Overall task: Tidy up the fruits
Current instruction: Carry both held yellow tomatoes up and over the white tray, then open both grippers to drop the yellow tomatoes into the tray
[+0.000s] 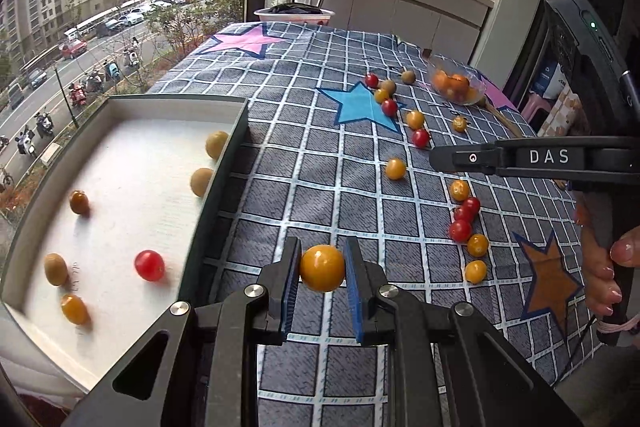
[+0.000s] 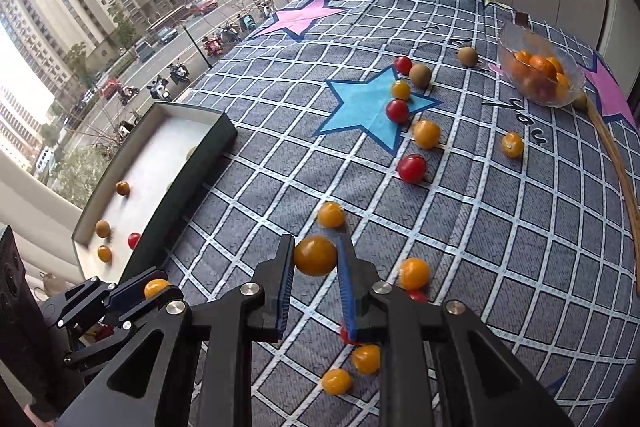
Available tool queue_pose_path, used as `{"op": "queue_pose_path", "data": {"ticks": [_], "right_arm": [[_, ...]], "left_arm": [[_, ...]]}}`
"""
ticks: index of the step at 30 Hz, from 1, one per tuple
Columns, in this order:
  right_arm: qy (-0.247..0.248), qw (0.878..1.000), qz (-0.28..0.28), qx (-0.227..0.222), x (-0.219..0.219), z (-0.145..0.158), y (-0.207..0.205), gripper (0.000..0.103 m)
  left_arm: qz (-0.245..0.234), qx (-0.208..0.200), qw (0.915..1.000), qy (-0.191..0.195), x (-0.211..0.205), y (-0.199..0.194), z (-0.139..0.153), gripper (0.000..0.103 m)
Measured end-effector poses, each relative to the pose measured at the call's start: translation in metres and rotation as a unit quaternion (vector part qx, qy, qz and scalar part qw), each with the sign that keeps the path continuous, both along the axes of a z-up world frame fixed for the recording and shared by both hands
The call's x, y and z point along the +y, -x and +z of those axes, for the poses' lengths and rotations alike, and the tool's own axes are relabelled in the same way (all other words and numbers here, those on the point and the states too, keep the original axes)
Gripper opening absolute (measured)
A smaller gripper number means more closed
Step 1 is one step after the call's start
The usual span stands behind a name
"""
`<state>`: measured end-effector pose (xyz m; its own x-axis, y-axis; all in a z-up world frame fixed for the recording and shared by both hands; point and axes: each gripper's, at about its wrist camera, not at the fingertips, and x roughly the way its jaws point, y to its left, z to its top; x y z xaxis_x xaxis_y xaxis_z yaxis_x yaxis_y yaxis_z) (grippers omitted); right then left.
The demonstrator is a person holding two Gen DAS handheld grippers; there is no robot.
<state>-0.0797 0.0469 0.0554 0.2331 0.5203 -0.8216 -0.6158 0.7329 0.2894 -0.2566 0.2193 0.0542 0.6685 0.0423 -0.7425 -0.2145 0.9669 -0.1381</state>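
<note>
Your left hand-held gripper [image 1: 322, 269] is closed on a yellow tomato [image 1: 322, 267], held above the tabletop [image 1: 320, 163] just right of the tray [image 1: 224, 183]. Your right hand-held gripper [image 2: 316, 259] also grips a darker orange tomato [image 2: 315, 255], pinched between the blue pads [image 2: 347, 291], over the checkered cloth, with more tomatoes loose right beneath it.

Tray already holds six fruits: a red one [image 1: 149, 265], orange ones, brownish-green ones. Loose fruit is strung across the cloth from the blue star [image 1: 360, 105] down to the near edge. A glass bowl [image 2: 540, 71] of orange fruit sits far right.

Step in hand, by my read: carry both to the tray and drop.

- Left goes first, it's nearest. Lift clear of the tray's dark wall before you cross it.
- Lower close to the white floor before opening; the fruit is round and will likely roll or bounce off neighbours.
- Aim for bare floor, not onto the red one.
- Don't squeeze harder; the skin looks thin.
- Keep the right one high while crossing so it doesn't knock the loose tomatoes or the left tool.
</note>
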Motion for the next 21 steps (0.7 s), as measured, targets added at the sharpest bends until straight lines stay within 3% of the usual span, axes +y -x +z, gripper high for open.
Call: {"op": "queue_pose_path", "data": {"ticks": [6,12,21], "right_arm": [[0.001,0.999,0.034,-0.004,0.036,0.009,0.013,0.023],[0.007,0.997,0.074,-0.005,0.085,0.014,0.025,0.023],[0.023,0.992,0.124,0.015,0.166,0.003,0.03,0.023]], "left_arm": [[0.047,-0.007,0.9986,-0.021,0.041,0.02,0.011,0.023],[0.12,0.023,0.9912,-0.053,0.094,0.025,0.005,0.023],[0.155,0.078,0.9841,-0.038,0.137,0.008,-0.026,0.023]]}}
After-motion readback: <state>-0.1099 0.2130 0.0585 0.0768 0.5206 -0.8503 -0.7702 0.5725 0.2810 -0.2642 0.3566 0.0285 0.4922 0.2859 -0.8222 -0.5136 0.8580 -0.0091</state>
